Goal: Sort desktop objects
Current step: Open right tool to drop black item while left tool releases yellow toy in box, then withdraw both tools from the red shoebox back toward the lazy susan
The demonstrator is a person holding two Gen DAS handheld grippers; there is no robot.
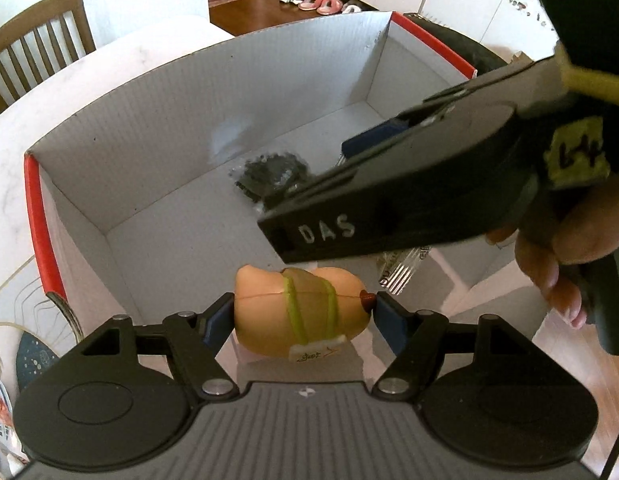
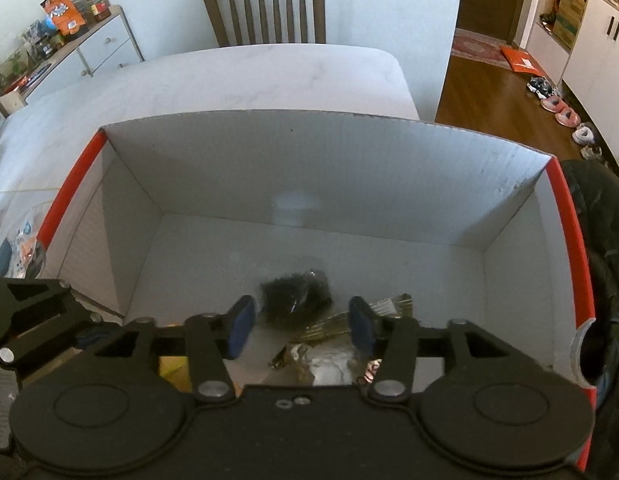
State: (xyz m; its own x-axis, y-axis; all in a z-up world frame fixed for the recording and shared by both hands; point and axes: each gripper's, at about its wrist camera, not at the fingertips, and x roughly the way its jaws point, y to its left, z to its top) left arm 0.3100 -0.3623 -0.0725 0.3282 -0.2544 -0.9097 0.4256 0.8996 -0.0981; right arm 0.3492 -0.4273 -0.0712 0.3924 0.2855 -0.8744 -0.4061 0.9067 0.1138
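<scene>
My left gripper (image 1: 303, 312) is shut on a toy hot dog (image 1: 299, 308), tan bun with green stripes, held over the near edge of a white cardboard box with red rims (image 1: 149, 128). My right gripper (image 2: 301, 322) is open and empty, hovering over the same box (image 2: 349, 168). It crosses the left wrist view (image 1: 389, 200) from the right. On the box floor lie a black bagged bundle (image 2: 297, 292), also in the left wrist view (image 1: 269, 174), a gold-striped packet (image 2: 341, 320) and a clear wrapper (image 2: 325, 364).
The box stands on a white marble table (image 2: 229, 80). A wooden chair (image 2: 265, 8) is behind it. Printed packets lie on the table left of the box (image 2: 17, 248). A black bag (image 2: 605, 240) sits right of the box.
</scene>
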